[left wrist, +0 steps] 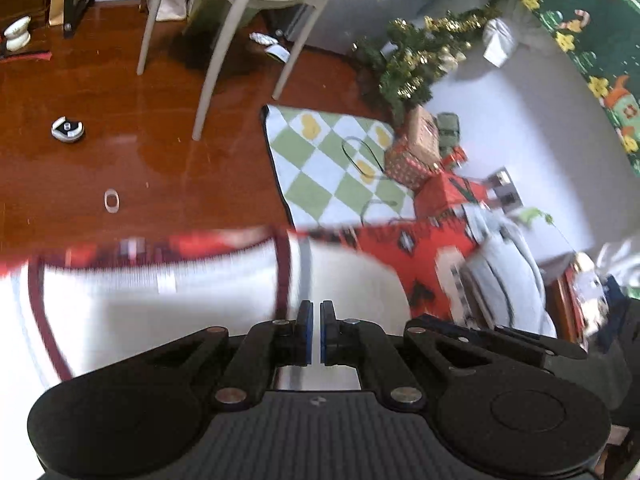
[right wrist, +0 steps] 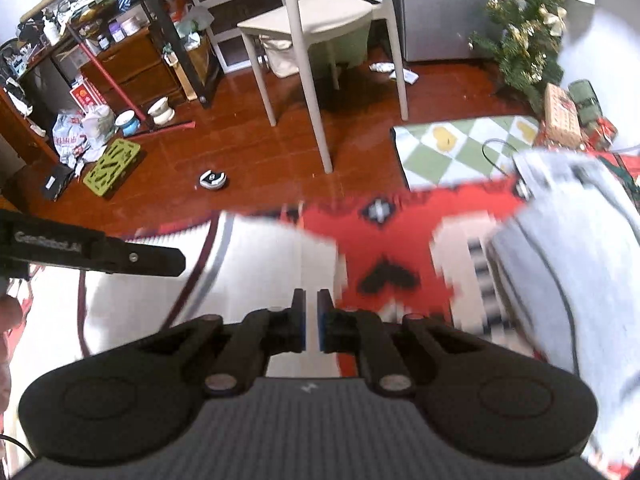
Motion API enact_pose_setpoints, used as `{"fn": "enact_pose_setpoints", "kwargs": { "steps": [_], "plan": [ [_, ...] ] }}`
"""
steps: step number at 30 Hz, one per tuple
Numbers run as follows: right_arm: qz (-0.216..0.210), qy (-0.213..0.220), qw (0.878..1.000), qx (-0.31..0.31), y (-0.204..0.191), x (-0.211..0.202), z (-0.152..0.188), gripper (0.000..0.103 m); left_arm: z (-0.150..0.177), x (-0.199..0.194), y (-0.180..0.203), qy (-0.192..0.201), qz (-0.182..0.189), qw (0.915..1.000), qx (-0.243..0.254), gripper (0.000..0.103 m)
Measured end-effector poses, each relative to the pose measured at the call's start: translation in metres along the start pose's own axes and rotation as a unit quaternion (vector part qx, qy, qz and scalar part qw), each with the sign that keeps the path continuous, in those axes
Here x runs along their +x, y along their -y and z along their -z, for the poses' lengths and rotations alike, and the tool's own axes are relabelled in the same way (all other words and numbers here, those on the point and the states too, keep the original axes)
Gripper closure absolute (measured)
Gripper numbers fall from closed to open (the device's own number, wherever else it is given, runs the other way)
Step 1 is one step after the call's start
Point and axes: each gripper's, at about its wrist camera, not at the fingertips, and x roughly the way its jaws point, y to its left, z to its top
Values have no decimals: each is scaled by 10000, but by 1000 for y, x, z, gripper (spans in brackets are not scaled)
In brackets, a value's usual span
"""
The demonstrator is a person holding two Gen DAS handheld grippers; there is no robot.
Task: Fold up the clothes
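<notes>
A white garment with dark red trim point(left wrist: 160, 312) lies blurred on a red patterned cloth point(left wrist: 400, 252), and in the right wrist view the white garment point(right wrist: 260, 264) lies left of the red cloth point(right wrist: 392, 240). A pale grey garment point(right wrist: 580, 280) is bunched at the right, also seen as the grey garment point(left wrist: 504, 280). My left gripper point(left wrist: 316, 310) hovers over the white garment with its jaws shut and nothing visibly between them. My right gripper point(right wrist: 311, 300) hovers at the white garment's right edge, jaws together with only a slit showing. The left gripper point(right wrist: 176, 262) reaches in from the left.
A beige chair point(right wrist: 312, 20) stands on the red-brown wooden floor point(left wrist: 120, 168). A green-and-white checked mat point(left wrist: 328, 160) lies beyond the cloth. A small Christmas tree point(left wrist: 408, 60) and wrapped gifts point(left wrist: 416, 152) sit by the wall. A small round device point(right wrist: 213, 179) rests on the floor.
</notes>
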Motion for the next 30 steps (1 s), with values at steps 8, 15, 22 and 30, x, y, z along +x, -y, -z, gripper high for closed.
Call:
{"fn": "enact_pose_setpoints", "kwargs": {
  "steps": [8,15,22,30],
  "plan": [
    [35,-243,9995,-219,-21,-18,49,94,52,11,12,-329,-261,9990,174,101],
    [17,28,9998,-215,-22,4,24,101,29,26,13,-63,-431,9988,235,101],
    [133,250,9995,-122,-16,-7,10,98,17,5,16,307,-402,9987,-62,101],
    [27,-161,9998,-130,-18,-54,74,98,88,-33,10,-68,-319,9991,-263,101]
  ]
}}
